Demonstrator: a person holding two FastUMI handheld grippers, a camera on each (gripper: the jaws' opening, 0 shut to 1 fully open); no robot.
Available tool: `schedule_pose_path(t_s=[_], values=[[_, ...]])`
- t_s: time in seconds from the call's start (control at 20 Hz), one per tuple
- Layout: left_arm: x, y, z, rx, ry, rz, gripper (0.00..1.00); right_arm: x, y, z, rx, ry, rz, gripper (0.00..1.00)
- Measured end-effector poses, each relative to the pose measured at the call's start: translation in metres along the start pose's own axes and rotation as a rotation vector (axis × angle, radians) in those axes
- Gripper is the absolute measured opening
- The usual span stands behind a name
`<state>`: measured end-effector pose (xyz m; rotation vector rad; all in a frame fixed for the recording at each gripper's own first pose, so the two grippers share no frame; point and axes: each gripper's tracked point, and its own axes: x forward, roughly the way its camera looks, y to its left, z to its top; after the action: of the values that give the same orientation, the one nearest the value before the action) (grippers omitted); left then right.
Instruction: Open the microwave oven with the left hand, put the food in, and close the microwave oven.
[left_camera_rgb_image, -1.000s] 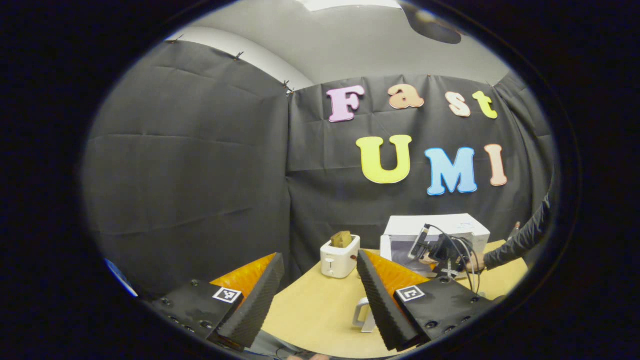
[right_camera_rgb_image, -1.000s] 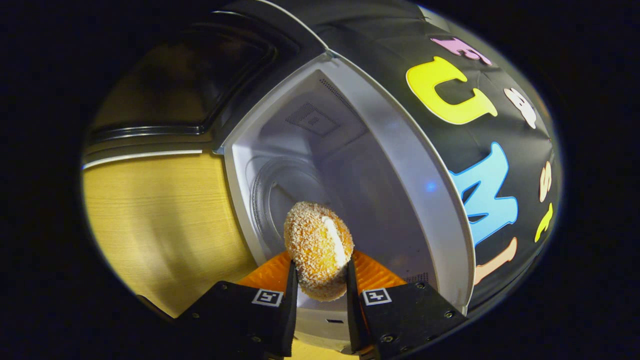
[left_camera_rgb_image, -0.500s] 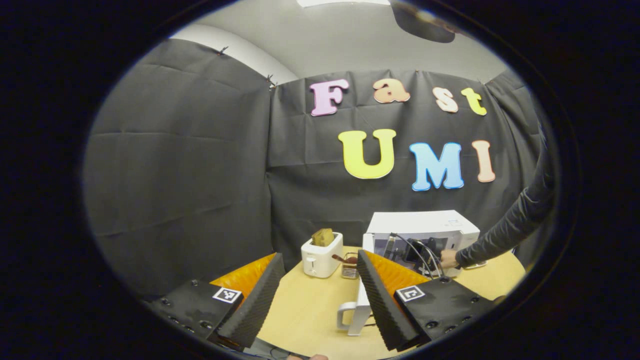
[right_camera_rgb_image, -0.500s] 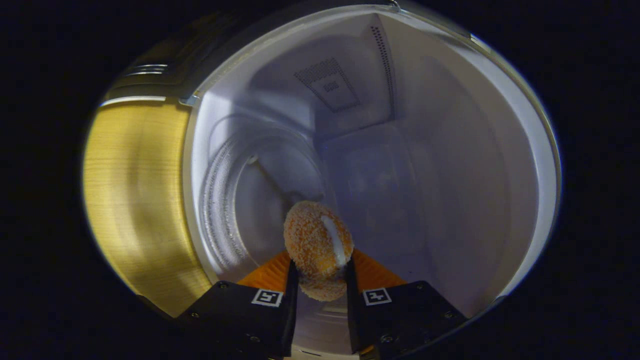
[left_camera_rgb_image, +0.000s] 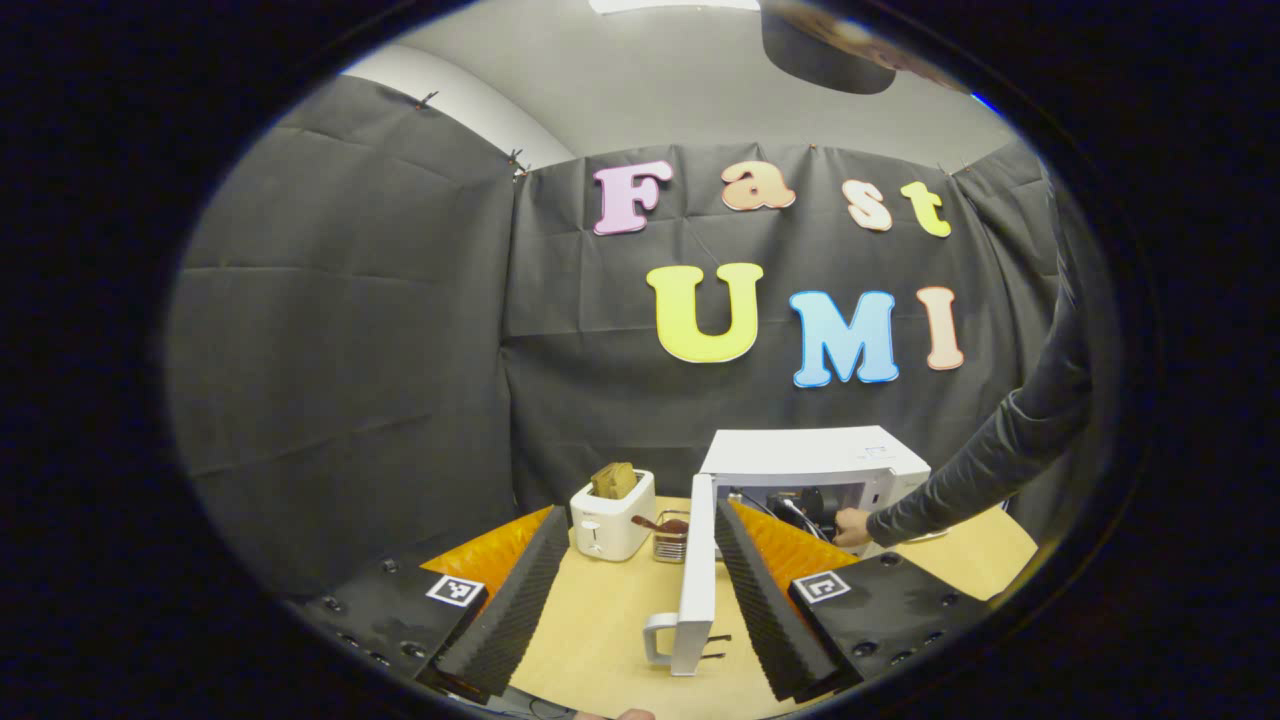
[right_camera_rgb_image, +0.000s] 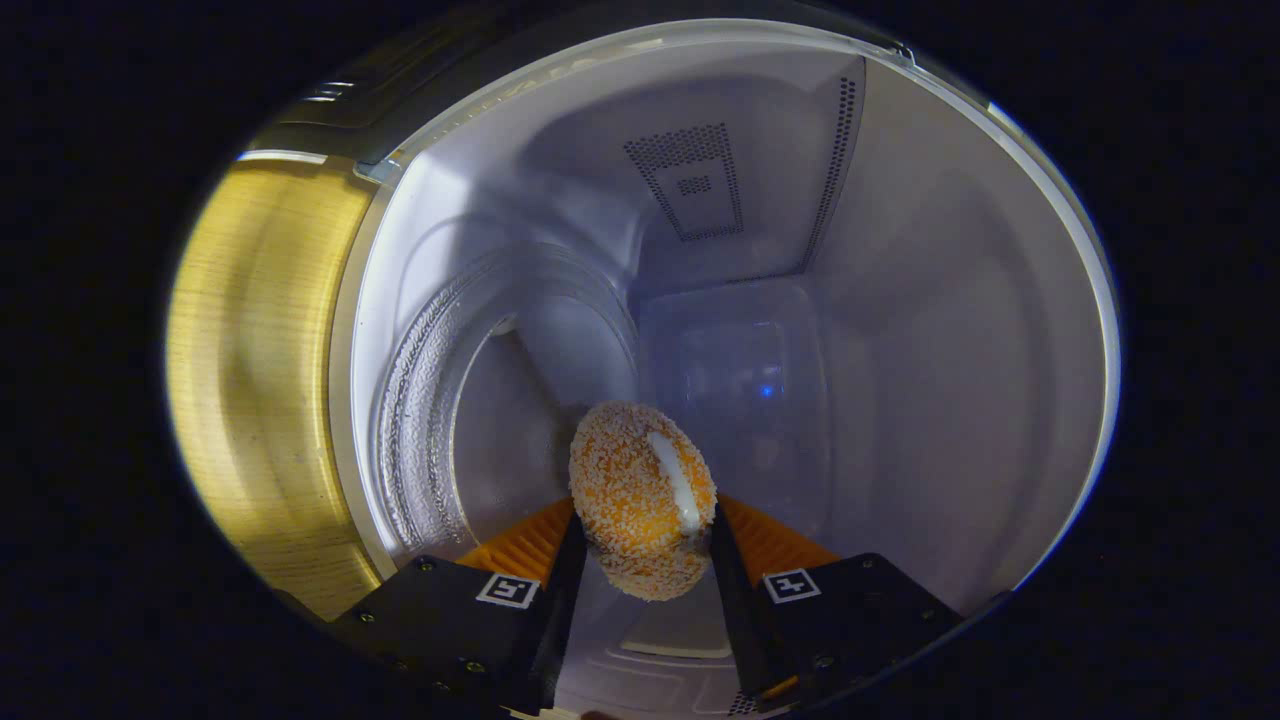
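The white microwave stands on the wooden table, its door swung open and seen edge-on. A person's sleeve reaches into it with my right gripper. My left gripper hangs open and empty in front of the door. In the right gripper view, my right gripper is inside the cavity, shut on the round crumb-coated food. The glass turntable lies just left of the food, since this view is rolled sideways.
A white toaster with bread in its slot stands left of the microwave. Beside it is a small wire basket. The door's handle juts toward me. A strip of table lies outside the cavity.
My right gripper has carried the food from the microwave's mouth deep into the cavity, and its fingers now stand slightly wider. The left gripper's view has drifted, bringing the open door closer.
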<state>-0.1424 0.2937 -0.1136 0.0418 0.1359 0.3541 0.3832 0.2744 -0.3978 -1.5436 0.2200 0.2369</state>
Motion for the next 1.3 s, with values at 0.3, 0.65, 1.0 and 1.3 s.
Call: schedule_pose_path(t_s=[0.3, 0.65, 1.0, 1.3], values=[[0.000, -0.008, 0.001, 0.010, -0.002, -0.022, 0.96, -0.023, -0.011, -0.006, 0.101, -0.009, 0.035, 0.89], [-0.001, -0.015, -0.004, 0.006, 0.005, -0.041, 0.96, -0.065, -0.009, -0.016, 0.230, -0.039, 0.098, 0.96], [-0.002, -0.014, 0.001, 0.000, -0.012, -0.050, 0.95, -0.128, -0.008, -0.017, 0.395, -0.132, 0.146, 0.96], [0.014, -0.025, -0.006, -0.044, -0.013, -0.107, 0.95, -0.236, -0.054, -0.013, 0.753, -0.252, 0.183, 0.96]])
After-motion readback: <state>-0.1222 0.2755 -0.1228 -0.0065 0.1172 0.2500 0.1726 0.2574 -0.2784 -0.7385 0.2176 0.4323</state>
